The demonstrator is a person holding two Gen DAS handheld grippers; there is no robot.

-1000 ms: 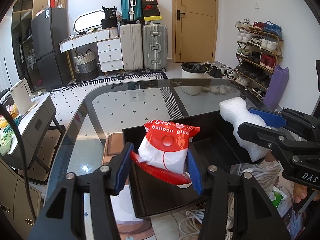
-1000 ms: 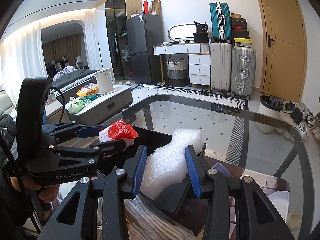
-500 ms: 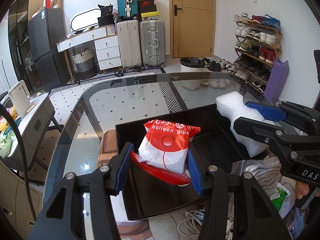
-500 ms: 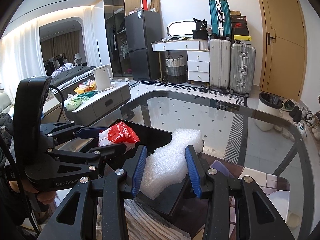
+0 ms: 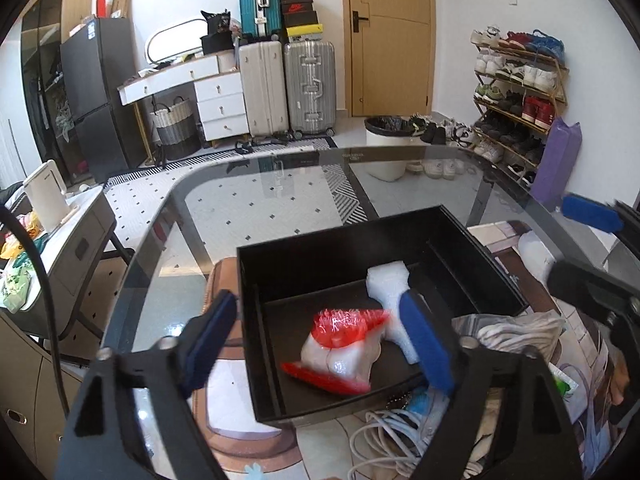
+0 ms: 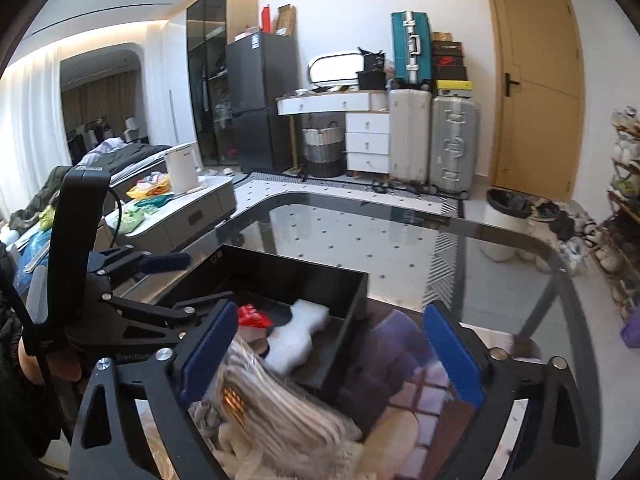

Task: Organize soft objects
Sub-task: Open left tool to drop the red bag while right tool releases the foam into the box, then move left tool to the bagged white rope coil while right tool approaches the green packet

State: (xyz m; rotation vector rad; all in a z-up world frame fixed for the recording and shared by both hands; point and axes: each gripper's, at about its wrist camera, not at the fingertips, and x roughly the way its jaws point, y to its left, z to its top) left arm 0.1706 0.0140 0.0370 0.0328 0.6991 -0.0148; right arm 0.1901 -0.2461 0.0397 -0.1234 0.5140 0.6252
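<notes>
A black box (image 5: 312, 254) stands on the glass table. Inside it lie a red-and-white balloon glue packet (image 5: 344, 350) and a white foam piece (image 5: 390, 292). My left gripper (image 5: 320, 346) is open and empty, above the box's near side. My right gripper (image 6: 330, 354) is open and empty, held near the box's right end (image 6: 344, 332). The packet (image 6: 252, 316) and foam (image 6: 296, 334) also show in the right wrist view. A grey striped cloth in a clear bag (image 6: 276, 404) lies under the right gripper.
White cables (image 5: 384, 440) and a green-printed bag (image 5: 562, 386) lie in front of the box. The glass table edge (image 5: 176, 208) curves at the left. A bin (image 6: 506, 224), suitcases and a shoe rack (image 5: 516, 92) stand beyond the table.
Both grippers opened. The balloon glue packet and the foam piece dropped into the black box. Both grippers have pulled back from it.
</notes>
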